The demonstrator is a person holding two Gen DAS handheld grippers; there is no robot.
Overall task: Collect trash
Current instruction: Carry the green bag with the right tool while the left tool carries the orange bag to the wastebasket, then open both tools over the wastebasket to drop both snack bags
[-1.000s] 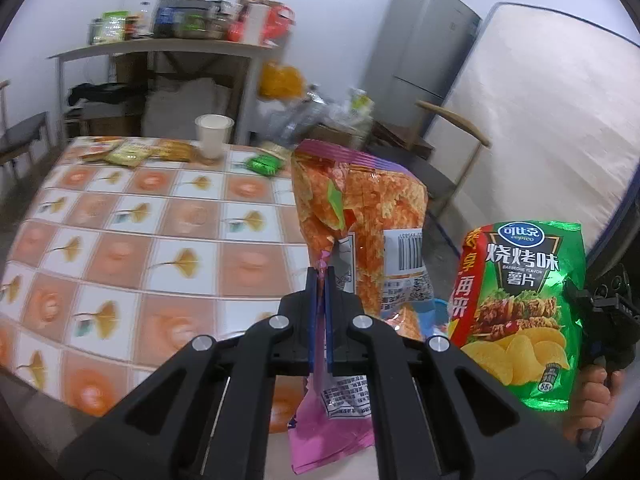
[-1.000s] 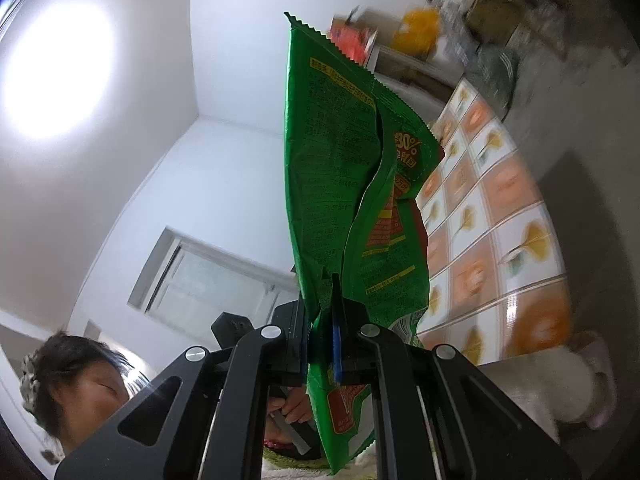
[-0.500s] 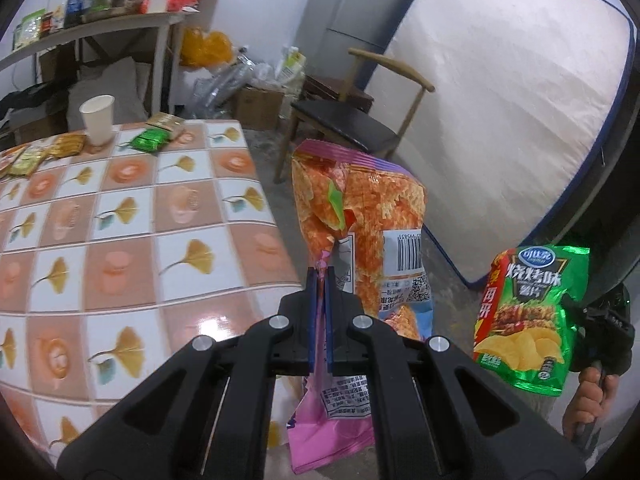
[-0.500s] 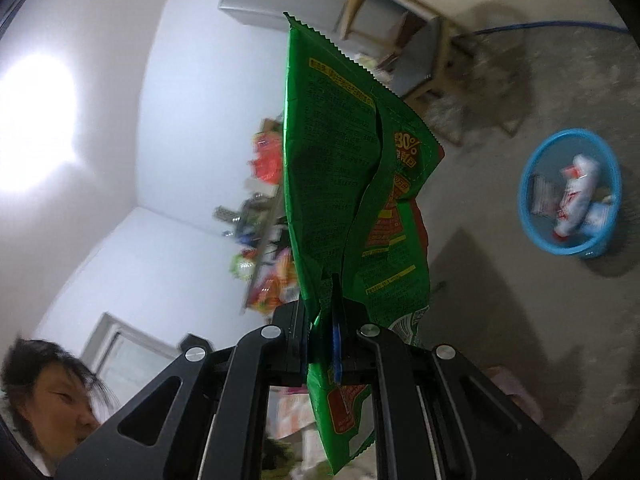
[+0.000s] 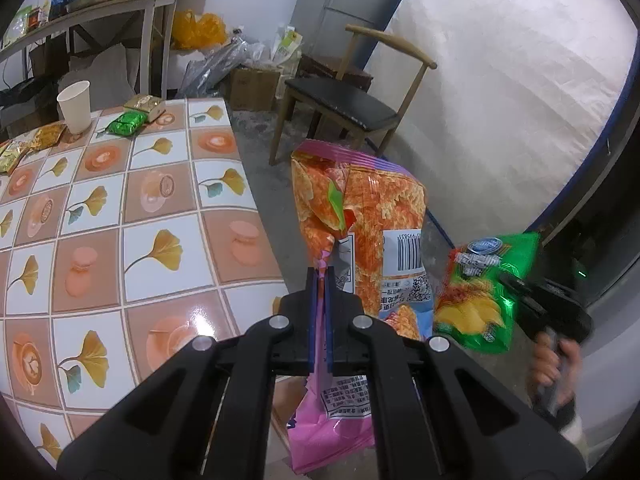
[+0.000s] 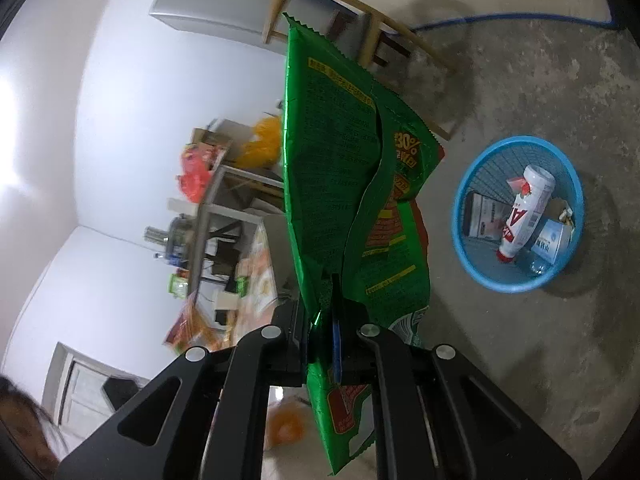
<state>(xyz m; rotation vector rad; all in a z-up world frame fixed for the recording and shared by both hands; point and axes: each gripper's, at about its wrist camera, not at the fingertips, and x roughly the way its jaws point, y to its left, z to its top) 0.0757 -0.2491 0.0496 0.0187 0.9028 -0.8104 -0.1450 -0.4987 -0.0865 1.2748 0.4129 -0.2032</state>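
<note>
The left gripper (image 5: pixel 319 280) is clenched on an orange chip bag (image 5: pixel 360 220). The bag is crinkly and shiny, with a pink and purple edge, a white label and a black barcode. It stands up from the 2 black fingers, past the edge of the table (image 5: pixel 132 216), and its pink bottom end hangs down under them.

The right gripper (image 6: pixel 326 312) is clenched on a green chip bag (image 6: pixel 332 168). This bag is flat and shiny, with a zigzag top edge and small yellow writing on its back. In the left wrist view its front shows yellow chips, and a hand (image 5: pixel 554 368) holds the black gripper handle.

On the gray, rough floor sits a round blue basket (image 6: pixel 516 286) made of plastic mesh. Inside it lie a white bottle (image 6: pixel 524 212) with red marks and some small boxes.

The table has a smooth, glossy cloth with orange and white squares and yellow leaves. A white paper cup (image 5: pixel 75 106) and small snack packets (image 5: pixel 127 123) rest at its far end.
</note>
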